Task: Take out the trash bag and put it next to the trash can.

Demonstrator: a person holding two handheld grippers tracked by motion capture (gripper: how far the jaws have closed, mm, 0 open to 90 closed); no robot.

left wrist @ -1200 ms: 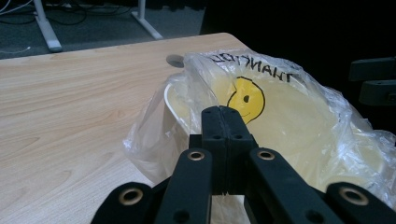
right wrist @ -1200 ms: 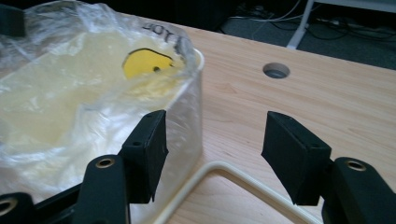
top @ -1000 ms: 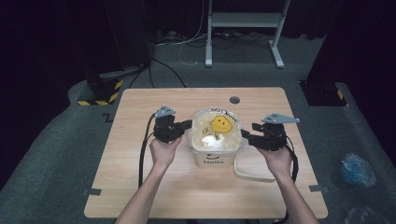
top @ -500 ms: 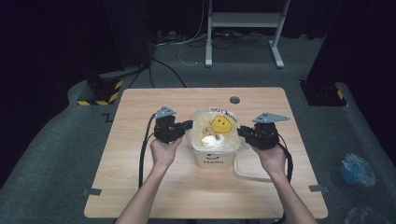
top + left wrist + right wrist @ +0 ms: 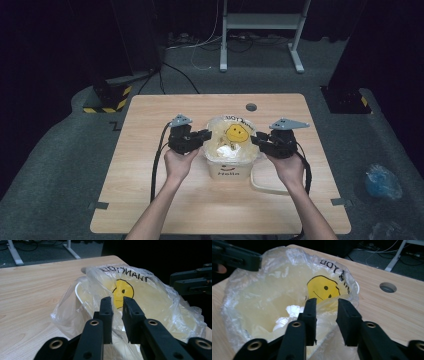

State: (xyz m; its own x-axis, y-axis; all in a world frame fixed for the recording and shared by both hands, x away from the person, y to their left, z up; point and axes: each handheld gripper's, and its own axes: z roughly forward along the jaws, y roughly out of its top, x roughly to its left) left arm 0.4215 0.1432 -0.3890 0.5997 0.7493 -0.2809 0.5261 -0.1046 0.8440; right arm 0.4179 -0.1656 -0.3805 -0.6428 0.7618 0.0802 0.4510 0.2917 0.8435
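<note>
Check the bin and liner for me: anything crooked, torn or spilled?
No spill or tear visible. The plastic bag sits crumpled and uneven over the white bin, its smiley print creased. The left gripper and right gripper flank the rim, jaws having just been opening.

Recording lab or studio, not a home.
Black curtains (image 5: 60, 45) enclose a grey carpeted floor (image 5: 55, 165); wooden table (image 5: 150, 200), loose cables (image 5: 200, 42), metal stand (image 5: 260, 30), hazard-striped base (image 5: 107, 100).

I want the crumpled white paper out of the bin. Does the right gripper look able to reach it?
Probably yes. The right gripper sits at the bin's rim, the bag gapes open, and the white paper lies uncovered just beyond its fingers.
</note>
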